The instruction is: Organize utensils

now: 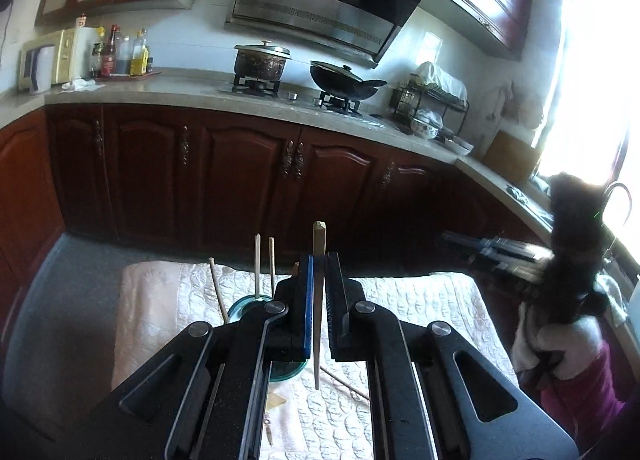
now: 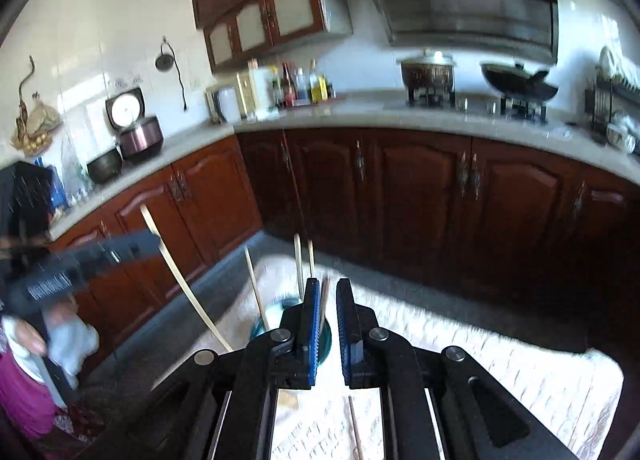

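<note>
My left gripper (image 1: 319, 260) is shut on a wooden chopstick (image 1: 319, 244), held nearly upright with its butt end above the fingertips and its tip hanging below. It also shows in the right wrist view (image 2: 180, 280), with the left gripper (image 2: 154, 242) at the left. A green glass cup (image 1: 244, 306) holds several upright chopsticks (image 1: 257, 264) just left of my left gripper. My right gripper (image 2: 329, 288) is open and empty, hovering by the cup (image 2: 292, 306) and its chopsticks (image 2: 298, 260). One loose chopstick (image 2: 355, 432) lies on the cloth.
A white quilted cloth (image 1: 420, 300) covers the grey table (image 1: 60, 300). Dark wooden cabinets (image 1: 240, 175) stand behind, under a counter with a pot (image 1: 262, 61) and wok (image 1: 344, 81). A small metal item (image 1: 268, 430) lies on the cloth near me.
</note>
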Tool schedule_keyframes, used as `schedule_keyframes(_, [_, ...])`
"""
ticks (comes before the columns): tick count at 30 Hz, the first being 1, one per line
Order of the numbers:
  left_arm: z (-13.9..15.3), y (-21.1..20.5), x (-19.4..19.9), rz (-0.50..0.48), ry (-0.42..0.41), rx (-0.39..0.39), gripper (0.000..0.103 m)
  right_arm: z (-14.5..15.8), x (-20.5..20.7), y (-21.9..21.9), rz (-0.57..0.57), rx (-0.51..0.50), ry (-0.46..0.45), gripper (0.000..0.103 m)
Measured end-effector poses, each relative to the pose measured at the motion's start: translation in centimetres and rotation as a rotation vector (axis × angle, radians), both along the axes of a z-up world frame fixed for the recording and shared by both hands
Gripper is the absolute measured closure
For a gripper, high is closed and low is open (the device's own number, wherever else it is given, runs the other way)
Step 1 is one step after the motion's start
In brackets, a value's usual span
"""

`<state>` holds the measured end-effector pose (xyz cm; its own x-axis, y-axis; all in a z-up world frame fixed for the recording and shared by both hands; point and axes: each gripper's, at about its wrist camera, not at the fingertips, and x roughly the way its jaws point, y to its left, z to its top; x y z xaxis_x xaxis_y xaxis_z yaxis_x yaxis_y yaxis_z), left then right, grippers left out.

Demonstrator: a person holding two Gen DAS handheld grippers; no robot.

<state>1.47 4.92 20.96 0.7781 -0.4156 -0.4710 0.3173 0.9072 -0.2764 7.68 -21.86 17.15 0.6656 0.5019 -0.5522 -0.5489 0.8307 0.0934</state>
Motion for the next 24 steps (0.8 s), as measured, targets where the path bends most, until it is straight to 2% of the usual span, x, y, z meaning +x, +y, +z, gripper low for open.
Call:
schedule_keyframes(2, [-0.4, 0.0, -0.1, -0.003, 0.005, 0.004, 0.099, -3.3, 0.9, 0.4, 0.032, -0.043, 0.086, 0.09])
schedule_keyframes(3, [-0.7, 0.1, -0.1, -0.005, 0.011, 0.007, 0.099, -5.1, 1.3, 0.6, 0.033, -0.062, 0.127, 0.076])
schedule_keyframes(4, [-1.0, 0.1, -0.1, -0.007, 0.017, 0.007, 0.099, -8.1, 1.9, 0.9, 0.029, -0.098, 0.186, 0.068])
schedule_keyframes(8, [-1.5, 0.4, 0.2, -0.003, 0.031, 0.004, 0.099, -17.3, 3.6, 3.0, 0.033, -0.238, 0.345, 0.068])
schedule_keyframes(12, [-1.5, 1.0, 0.3, 0.012, 0.034, 0.001, 0.099, -23.1, 5.8, 3.5, -0.013, -0.271, 0.44, 0.077])
schedule_keyframes(15, [-1.3, 1.7, 0.2, 0.028, 0.03, 0.004, 0.099, -25.6, 7.4, 3.8, -0.047, -0.275, 0.474, 0.081])
schedule_keyframes(19, [-1.4, 2.5, 0.5, 0.046, 0.035, 0.003, 0.099, -27.5, 9.0, 3.8, -0.056, -0.29, 0.495, 0.095])
schedule_keyframes(21, [-1.6, 2.7, 0.7, 0.05, 0.042, 0.001, 0.099, -26.9, 9.1, 3.6, -0.049, -0.276, 0.494, 0.097])
schedule_keyframes(24, [-1.9, 2.7, 1.0, 0.054, 0.047, 0.002, 0.099, -23.8, 8.4, 2.4, -0.035, -0.204, 0.46, 0.098])
